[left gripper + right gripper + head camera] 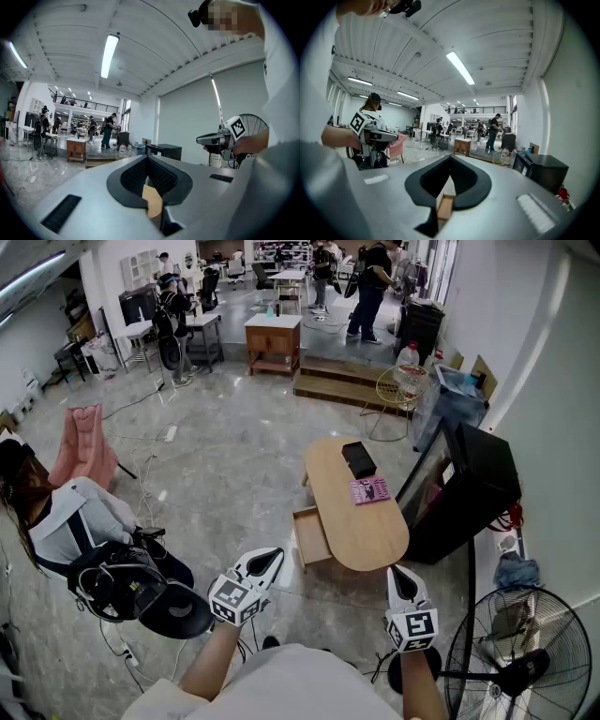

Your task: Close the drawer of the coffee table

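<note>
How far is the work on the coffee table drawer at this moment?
Nothing looks done yet: the drawer stands pulled out of the coffee table. Nothing is in hand: the left hand-held gripper and the right hand-held gripper are both shut and empty, held short of the table, touching nothing. Left to do: bring a gripper to the drawer front and push it in fully.

Bare floor (234, 486) by drawer (310, 537) (fan (521, 661) rt)
</note>
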Motion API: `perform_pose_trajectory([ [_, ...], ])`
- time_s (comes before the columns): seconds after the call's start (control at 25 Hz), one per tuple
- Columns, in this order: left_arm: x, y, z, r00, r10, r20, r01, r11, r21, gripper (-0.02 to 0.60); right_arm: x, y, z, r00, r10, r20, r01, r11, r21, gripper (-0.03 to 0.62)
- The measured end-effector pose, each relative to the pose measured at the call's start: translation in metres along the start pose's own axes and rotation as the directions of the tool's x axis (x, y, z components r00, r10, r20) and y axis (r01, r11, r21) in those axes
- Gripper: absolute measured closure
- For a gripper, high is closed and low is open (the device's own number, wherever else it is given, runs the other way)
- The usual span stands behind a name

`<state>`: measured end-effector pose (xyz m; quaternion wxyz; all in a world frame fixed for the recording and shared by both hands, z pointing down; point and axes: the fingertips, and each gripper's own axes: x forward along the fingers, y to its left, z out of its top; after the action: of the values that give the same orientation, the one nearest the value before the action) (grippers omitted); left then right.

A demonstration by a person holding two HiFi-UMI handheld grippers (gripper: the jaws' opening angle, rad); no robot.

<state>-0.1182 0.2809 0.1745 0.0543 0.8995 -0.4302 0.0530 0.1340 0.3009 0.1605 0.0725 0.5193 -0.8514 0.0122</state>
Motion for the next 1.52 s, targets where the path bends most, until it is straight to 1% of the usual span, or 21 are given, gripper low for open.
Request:
perform_pose_trajectory([
  [0.44, -0.006, 0.008, 0.002, 1.000, 0.001, 0.003, -0.001, 1.000, -0.010, 0.574, 0.004, 0.012, 0.006, 1.000, 0.003, 0.002, -0.003, 1.000, -0.009, 0.583],
  [0.92, -0.026, 0.034, -0.007, 1.000, -0.017, -0.014, 0.016, 1.000, -0.022, 0.574, 0.020, 0.042, 0.008, 1.000, -0.016, -0.013, 0.016, 1.000, 0.002, 0.583],
  [1.16, -0.037, 0.049, -0.018, 0.999, -0.042, -0.033, 0.041, 0.999, -0.021, 0.574, 0.028, 0.063, 0.002, 0.999, -0.048, -0.013, 0.048, 0.999, 0.023, 0.583],
  [1.4, -0.050, 0.070, -0.026, 0.997, -0.067, -0.039, 0.066, 0.998, -0.019, 0.574, 0.037, 0.090, -0.001, 0.998, -0.065, -0.012, 0.066, 0.998, 0.025, 0.583],
  [1.52, -0.054, 0.077, -0.030, 0.996, -0.079, -0.042, 0.078, 0.997, -0.024, 0.574, 0.039, 0.098, -0.001, 0.996, -0.093, -0.014, 0.093, 0.995, 0.022, 0.583],
])
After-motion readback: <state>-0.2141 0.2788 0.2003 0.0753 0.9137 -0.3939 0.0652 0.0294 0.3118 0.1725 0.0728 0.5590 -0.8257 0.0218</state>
